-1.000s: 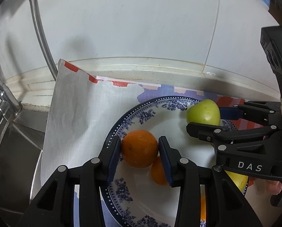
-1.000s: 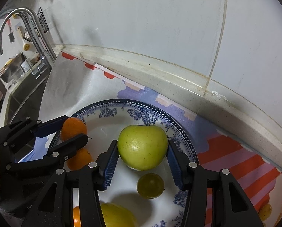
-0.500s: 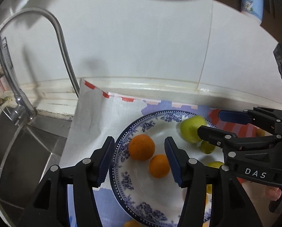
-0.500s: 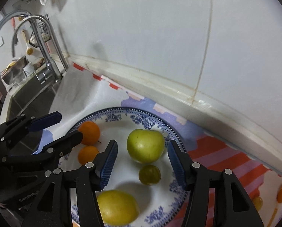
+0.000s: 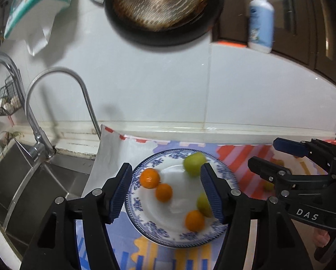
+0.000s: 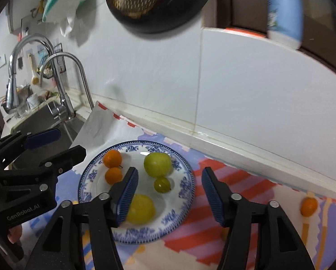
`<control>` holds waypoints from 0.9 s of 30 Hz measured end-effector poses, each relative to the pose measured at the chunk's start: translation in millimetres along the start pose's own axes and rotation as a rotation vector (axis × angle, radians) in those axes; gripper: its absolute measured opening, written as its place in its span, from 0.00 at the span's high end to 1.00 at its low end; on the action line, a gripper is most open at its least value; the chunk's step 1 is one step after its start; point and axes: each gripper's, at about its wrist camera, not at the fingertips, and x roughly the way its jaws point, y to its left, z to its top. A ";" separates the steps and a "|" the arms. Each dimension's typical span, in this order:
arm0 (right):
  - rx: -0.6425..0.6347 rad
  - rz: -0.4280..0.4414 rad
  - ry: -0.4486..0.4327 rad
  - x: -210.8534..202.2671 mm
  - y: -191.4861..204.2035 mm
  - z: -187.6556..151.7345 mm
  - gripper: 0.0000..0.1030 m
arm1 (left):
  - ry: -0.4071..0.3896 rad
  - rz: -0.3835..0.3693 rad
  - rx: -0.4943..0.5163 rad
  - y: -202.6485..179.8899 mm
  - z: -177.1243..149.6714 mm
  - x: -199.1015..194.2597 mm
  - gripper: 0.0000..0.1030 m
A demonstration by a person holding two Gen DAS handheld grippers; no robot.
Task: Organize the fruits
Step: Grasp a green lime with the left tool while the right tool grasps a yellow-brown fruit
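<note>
So both my claws are up above the round blue-and-white patterned china plate (image 6: 186,193) and neither has anything in it: my left gripper (image 5: 165,189) and right gripper (image 6: 168,193) have just been opening, jaws apart with only air between them. On the plate sit a big green apple (image 6: 157,164), a small green round fruit (image 6: 161,185), a yellow-green apple (image 6: 140,209) and two small oranges (image 6: 112,158) touching each other. Left camera catches a third orange (image 5: 194,221) near the plate's front rim. One more small orange (image 6: 308,206) lies off on the striped colourful mat (image 6: 235,243), well apart from the plate
</note>
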 end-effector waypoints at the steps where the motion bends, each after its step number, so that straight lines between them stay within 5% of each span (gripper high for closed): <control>1: 0.010 -0.007 -0.010 -9.9 -3.2 -3.1 0.39 | -0.008 -0.001 0.005 -4.1 -1.0 -4.8 0.38; 13: 0.062 -0.134 -0.086 -95.3 -43.4 -42.9 0.34 | -0.074 -0.077 0.086 -67.7 -18.8 -58.6 0.31; 27: 0.122 -0.211 -0.066 -135.1 -81.4 -92.5 0.34 | -0.089 -0.164 0.184 -122.6 -39.4 -67.6 0.27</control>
